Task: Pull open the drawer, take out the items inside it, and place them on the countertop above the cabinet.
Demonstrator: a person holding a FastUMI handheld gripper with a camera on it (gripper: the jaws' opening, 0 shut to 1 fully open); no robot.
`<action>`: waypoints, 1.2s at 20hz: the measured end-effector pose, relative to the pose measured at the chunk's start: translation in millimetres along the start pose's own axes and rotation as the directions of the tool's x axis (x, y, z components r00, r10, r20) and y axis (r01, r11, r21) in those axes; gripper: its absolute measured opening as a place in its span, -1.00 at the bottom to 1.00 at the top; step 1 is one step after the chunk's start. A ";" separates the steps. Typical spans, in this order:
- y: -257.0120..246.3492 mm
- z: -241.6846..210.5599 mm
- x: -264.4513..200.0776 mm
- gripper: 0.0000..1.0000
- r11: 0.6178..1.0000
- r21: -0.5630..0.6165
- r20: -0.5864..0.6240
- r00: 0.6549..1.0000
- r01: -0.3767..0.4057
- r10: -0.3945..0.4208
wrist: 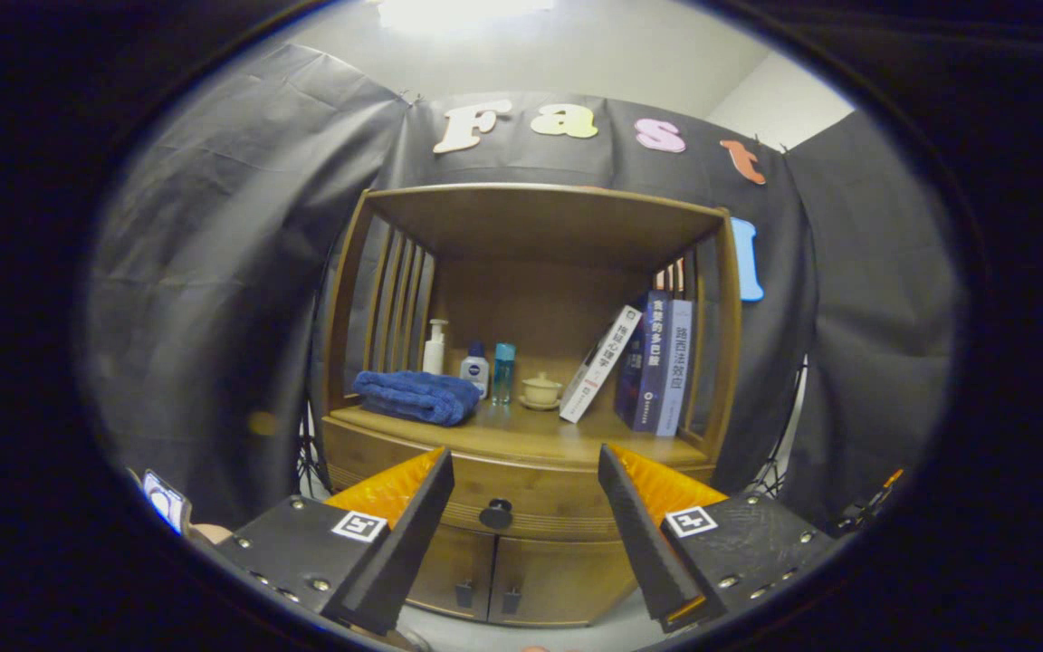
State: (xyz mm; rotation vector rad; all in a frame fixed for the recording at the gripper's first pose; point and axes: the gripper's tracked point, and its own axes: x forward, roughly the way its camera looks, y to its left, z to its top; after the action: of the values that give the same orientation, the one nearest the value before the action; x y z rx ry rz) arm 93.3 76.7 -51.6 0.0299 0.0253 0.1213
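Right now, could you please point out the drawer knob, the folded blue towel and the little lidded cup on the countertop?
drawer knob (496, 514): gripper view, its round face, beyond the open tool (526, 543).
folded blue towel (417, 396): gripper view, top of the fold.
lidded cup (541, 389): gripper view, its body.

Black cloth (214, 272) draped the booth around me, creased and hung in panels, with a pale wall (775, 104) and ceiling showing above it. A bright light (458, 11) glared overhead. A wooden cabinet (531, 507) with a slatted, roofed shelf (540, 217) stood against the cloth, on a light grey floor (485, 629).
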 end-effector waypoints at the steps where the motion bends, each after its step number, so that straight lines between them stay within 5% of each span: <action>1: 2.4 -4.6 10.6 0.92 1.000 -0.006 -0.005 1.000 -0.003 0.002; 10: 12.2 -85.5 89.4 0.89 1.000 -0.011 -0.154 0.988 0.008 -0.010; 14: 21.7 -134.9 107.9 0.70 0.999 0.040 -0.252 0.968 -0.004 0.014; 24: 26.0 -167.4 123.5 -0.24 0.998 0.068 -0.297 0.955 0.010 0.011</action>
State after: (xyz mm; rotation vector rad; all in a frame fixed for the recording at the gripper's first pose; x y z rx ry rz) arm 208.1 122.2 -221.0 0.0802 0.3308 0.1246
